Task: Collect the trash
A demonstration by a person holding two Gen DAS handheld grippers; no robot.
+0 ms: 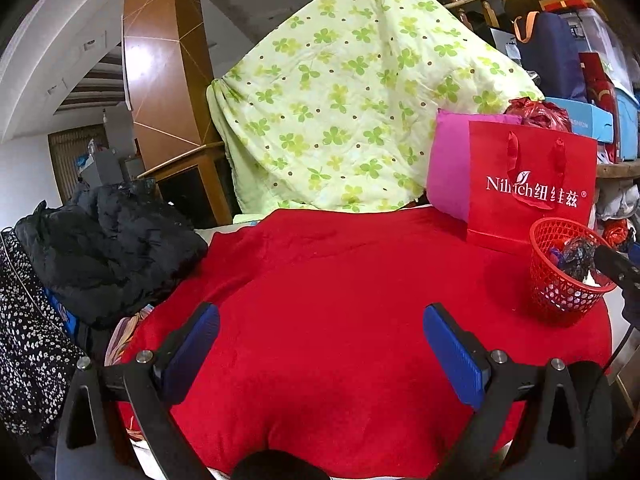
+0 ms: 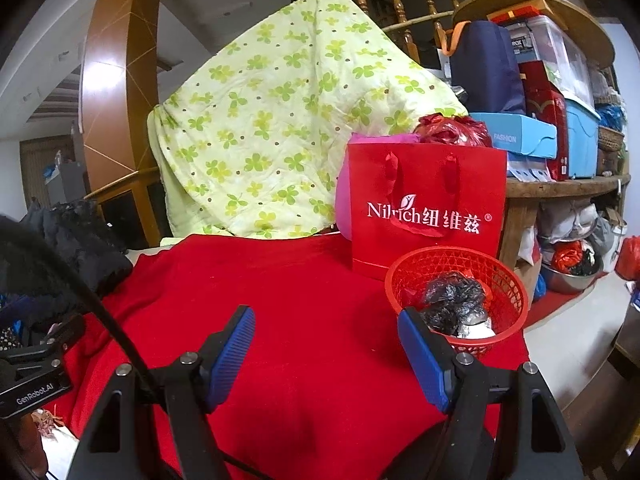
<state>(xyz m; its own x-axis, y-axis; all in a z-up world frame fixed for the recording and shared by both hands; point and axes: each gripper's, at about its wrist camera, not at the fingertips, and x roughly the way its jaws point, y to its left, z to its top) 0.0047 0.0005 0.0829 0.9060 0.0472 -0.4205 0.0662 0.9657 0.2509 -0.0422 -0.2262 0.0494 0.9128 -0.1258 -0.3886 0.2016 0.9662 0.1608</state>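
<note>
While hovering over the red cloth (image 1: 320, 300) on the table, left gripper (image 1: 320, 354) and right gripper (image 2: 326, 350) both spread wide, fingers empty. Just beyond, at right, red basket (image 2: 504, 280) holding crumpled black plastic trash (image 2: 456, 296). Behind it, upright red paper bag (image 2: 424, 208); farther back, green floral quilt (image 2: 280, 120).

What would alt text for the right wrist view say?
A red basket holding crumpled trash sits on a red cloth, just beyond the open, empty right gripper. Behind it stands a red bag.
</note>
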